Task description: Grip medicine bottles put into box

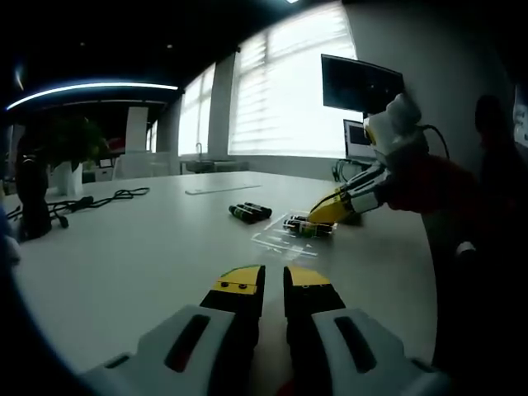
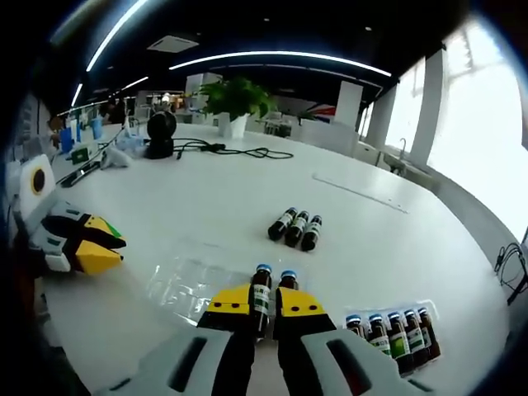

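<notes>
My right gripper point(image 2: 264, 304) is shut on a small brown medicine bottle point(image 2: 262, 290) with a blue cap, down at the white table. A second bottle point(image 2: 288, 279) stands just right of it, partly behind the jaw. Left of the jaws lies a clear plastic tray point(image 2: 183, 285). At lower right, a clear box point(image 2: 431, 312) holds several bottles in a row. Three loose bottles point(image 2: 294, 228) lie farther out; these bottles point(image 1: 249, 212) are mid-table in the left gripper view. My left gripper point(image 1: 274, 285) hovers over bare table, jaws a narrow gap apart, nothing between them. The right gripper point(image 1: 326, 212) reaches the tray point(image 1: 279, 239).
A black cable point(image 2: 223, 150), a dark round device point(image 2: 161, 132) and a potted plant point(image 2: 235, 99) sit at the table's far side. A monitor point(image 1: 359, 82) stands by the window. The left gripper point(image 2: 103, 245) sits at the left. A red sleeve point(image 1: 437, 186) follows the right gripper.
</notes>
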`<state>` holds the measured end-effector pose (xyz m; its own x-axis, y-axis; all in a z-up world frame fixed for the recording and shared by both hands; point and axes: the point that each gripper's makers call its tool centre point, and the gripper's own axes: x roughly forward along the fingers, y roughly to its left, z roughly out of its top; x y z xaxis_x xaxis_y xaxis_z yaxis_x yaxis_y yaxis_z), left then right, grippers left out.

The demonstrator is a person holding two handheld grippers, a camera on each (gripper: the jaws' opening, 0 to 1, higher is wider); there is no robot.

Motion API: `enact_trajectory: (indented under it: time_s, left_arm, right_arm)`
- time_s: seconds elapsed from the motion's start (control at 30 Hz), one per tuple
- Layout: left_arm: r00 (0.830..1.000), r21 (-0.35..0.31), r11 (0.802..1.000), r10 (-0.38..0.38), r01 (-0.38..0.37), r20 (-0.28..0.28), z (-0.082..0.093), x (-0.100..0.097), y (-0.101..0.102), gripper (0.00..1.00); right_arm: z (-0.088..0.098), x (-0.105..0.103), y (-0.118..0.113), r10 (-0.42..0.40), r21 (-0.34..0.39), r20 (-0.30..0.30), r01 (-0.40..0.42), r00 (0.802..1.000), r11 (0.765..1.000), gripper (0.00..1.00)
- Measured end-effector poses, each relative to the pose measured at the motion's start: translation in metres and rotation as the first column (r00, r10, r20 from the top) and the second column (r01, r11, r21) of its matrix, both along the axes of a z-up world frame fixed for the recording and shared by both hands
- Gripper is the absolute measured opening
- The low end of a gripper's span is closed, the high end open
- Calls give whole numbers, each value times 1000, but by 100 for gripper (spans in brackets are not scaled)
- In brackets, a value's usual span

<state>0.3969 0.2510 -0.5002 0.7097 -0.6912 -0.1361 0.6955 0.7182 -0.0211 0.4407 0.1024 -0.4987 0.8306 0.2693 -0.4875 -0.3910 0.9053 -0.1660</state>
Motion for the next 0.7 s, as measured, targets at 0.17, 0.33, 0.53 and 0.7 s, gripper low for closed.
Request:
enact_trajectory:
  time_s: [0.17, 0.33, 0.53, 0.7]
  left_arm:
    - [1000, -1, 1000, 1, -1, -1, 0, 0, 0, 4]
    - [1000, -1, 1000, 1, -1, -2, 0, 0, 0, 4]
    - [1000, 4, 1000, 3, -3, -2, -1, 1, 1, 4]
    - [1000, 0, 1000, 1, -1, -3, -1, 1, 1, 4]
  right_arm:
    - [2, 4, -3, -4, 0, 13, 4, 1000, 1000, 6]
    - [6, 11, -8, -13, -9, 33, 13, 999, 1000, 6]
    - [12, 19, -8, -13, 2, 49, 13, 999, 1000, 6]
    - [18, 27, -11, -17, 11, 63, 17, 998, 1000, 7]
